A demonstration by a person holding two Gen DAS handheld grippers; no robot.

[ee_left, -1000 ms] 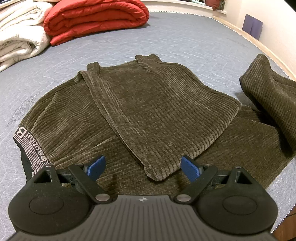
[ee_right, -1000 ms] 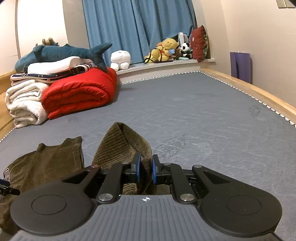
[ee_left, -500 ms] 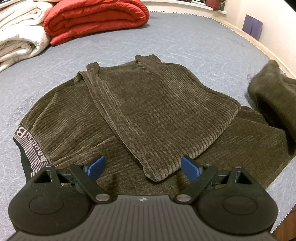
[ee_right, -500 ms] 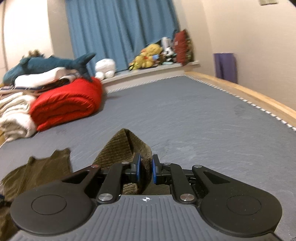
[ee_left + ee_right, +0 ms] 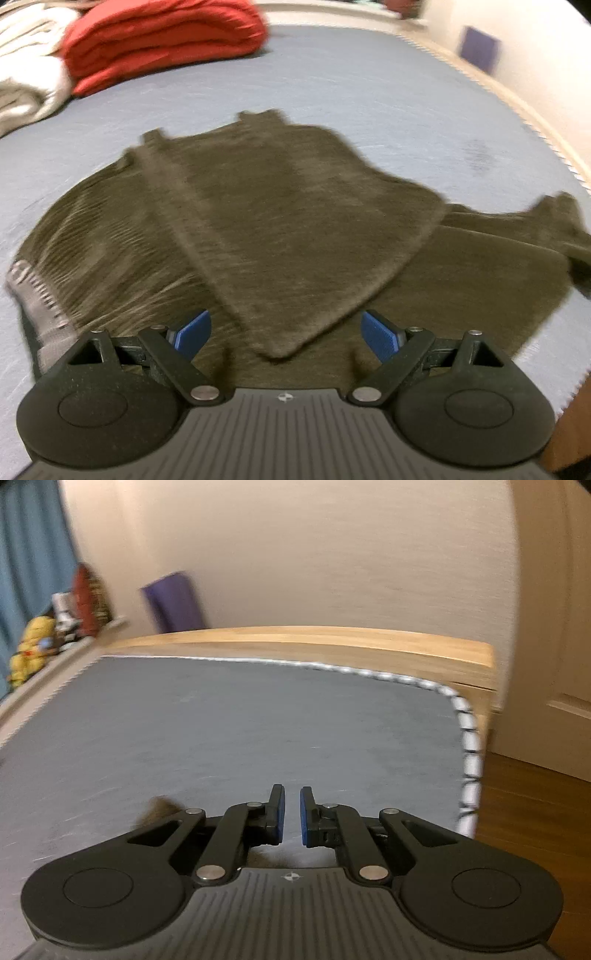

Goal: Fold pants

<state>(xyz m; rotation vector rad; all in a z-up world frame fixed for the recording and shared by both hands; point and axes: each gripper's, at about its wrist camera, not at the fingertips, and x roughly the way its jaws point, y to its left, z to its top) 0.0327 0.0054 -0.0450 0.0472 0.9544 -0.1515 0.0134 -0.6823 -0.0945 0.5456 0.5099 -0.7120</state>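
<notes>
The grey mattress (image 5: 221, 738) fills my view, its wooden frame (image 5: 332, 642) behind. The pants (image 5: 280, 229) lie half-folded near the front edge, one leg trailing toward the right-hand edge. My left gripper (image 5: 284, 332) hangs wide open over them; my right gripper (image 5: 291, 816) is nearly clenched, jaws just narrowed, nothing visible between the pads. I'd regrip that trailing leg squarely at its hem.

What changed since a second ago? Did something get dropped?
The right gripper swung round toward the corner of the mattress. The pant leg it pinched is out of its pads and has dropped lower; the jaws are nearly shut on nothing. The left gripper stayed open above the pants, which otherwise lie as before.
</notes>
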